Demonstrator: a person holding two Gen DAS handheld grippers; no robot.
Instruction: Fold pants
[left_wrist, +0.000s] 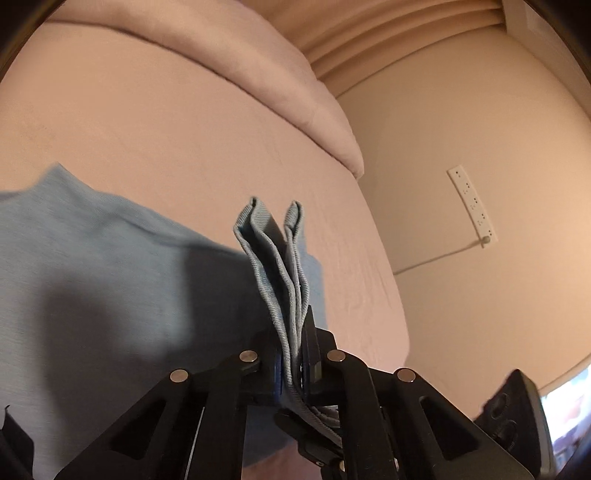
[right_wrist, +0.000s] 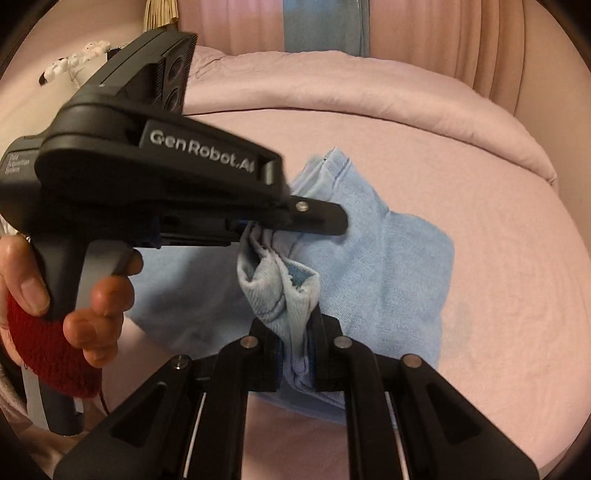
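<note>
The blue pants (right_wrist: 402, 258) lie on the pink bed (right_wrist: 517, 295), and the bed is the place to look from. Most of the cloth rests flat near the middle of the bed, well below the big pink blanket (right_wrist: 332, 85) bunched at the bed's far end. The 2 grippers meet over the same part of the pants, a thick hem edge lifted a little off the bed. The left gripper (left_wrist: 291, 280) is pressed together on that edge, with folded layers standing up between its fingers. The right gripper (right_wrist: 295, 314) is pinching a bunched bit of the same edge just beside it. A hand (right_wrist: 74, 295) squeezes the left tool's handle, at the near left side of the bed. I think both hold the edge tight so the cloth will not slip when it is carried over the flat part to make a fold.
</note>
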